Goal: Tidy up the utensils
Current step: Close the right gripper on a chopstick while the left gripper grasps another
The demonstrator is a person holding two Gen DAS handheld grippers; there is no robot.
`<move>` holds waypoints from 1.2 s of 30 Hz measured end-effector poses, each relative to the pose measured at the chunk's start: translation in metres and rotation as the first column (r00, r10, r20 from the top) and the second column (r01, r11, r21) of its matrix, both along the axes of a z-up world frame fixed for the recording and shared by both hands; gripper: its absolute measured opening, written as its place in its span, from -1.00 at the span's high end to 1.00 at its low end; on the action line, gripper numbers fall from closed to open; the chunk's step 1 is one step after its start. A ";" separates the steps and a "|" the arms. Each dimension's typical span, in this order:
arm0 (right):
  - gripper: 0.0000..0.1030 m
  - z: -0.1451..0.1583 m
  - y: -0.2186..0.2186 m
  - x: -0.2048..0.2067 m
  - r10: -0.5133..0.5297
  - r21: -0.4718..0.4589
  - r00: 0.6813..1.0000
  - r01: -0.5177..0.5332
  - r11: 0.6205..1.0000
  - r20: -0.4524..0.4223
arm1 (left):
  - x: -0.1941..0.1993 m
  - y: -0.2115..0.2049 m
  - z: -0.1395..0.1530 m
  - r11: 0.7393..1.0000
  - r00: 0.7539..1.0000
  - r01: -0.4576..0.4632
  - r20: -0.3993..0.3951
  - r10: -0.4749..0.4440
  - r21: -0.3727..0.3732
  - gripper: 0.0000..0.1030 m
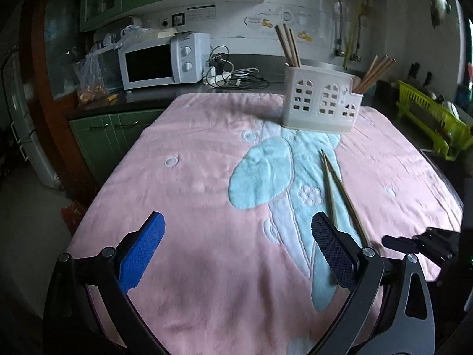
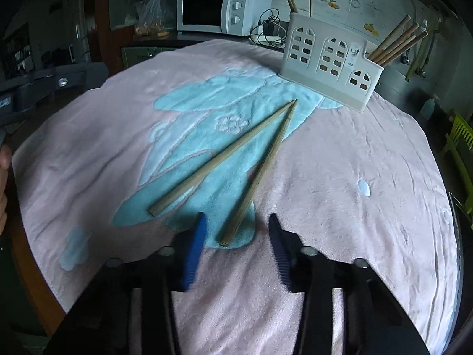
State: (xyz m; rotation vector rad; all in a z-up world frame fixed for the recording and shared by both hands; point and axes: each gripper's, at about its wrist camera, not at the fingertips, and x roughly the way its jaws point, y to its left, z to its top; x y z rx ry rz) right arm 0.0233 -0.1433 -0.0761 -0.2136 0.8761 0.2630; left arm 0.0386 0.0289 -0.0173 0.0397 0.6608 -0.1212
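Picking up: right gripper [image 2: 236, 236] lowered over thick end of nearer chopstick [image 2: 260, 171], jaws partly closed astride it, not pressing. Both chopsticks lying on pink towel [image 2: 354, 153] before holder [image 2: 328, 68]. Left gripper [image 1: 236, 251] released, empty. Next: clench, lift, drop into holder.

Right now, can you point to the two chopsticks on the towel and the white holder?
left chopstick [image 2: 220, 159], right wrist view, middle of its shaft.
right chopstick [image 2: 260, 174], right wrist view, middle of its shaft.
white holder [image 2: 328, 65], right wrist view, front wall.
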 end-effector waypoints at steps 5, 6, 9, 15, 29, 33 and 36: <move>0.58 0.001 -0.019 0.004 -0.045 0.019 0.999 0.045 0.999 -0.010 | -0.003 -0.004 -0.007 0.999 0.999 0.028 -0.027 -0.029 -0.021 -0.91; 0.59 0.002 -0.023 0.005 -0.056 0.017 0.998 0.056 0.998 -0.007 | -0.004 -0.007 -0.009 0.999 0.999 0.041 -0.031 -0.042 -0.024 -0.91; 0.60 0.006 -0.037 0.008 -0.093 0.013 0.996 0.093 0.996 0.003 | -0.008 -0.018 -0.019 0.996 0.995 0.082 -0.061 -0.084 -0.042 -0.91; 0.60 0.011 -0.058 0.012 -0.117 0.077 0.993 0.117 0.990 -0.007 | -0.010 -0.049 -0.039 0.982 0.974 0.178 -0.128 -0.186 -0.066 -0.61; 0.48 0.022 -0.076 0.007 -0.145 0.128 0.989 0.143 0.981 0.009 | -0.002 -0.097 -0.071 0.968 0.945 0.250 -0.210 -0.252 -0.039 0.42; 0.44 0.022 -0.075 0.005 -0.138 0.136 0.990 0.135 0.981 0.011 | -0.001 -0.094 -0.070 0.969 0.950 0.245 -0.201 -0.241 -0.003 0.81; 0.44 0.022 -0.071 0.003 -0.126 0.143 0.992 0.124 0.982 0.008 | 0.004 -0.085 -0.068 0.973 0.954 0.230 -0.200 -0.225 0.001 0.85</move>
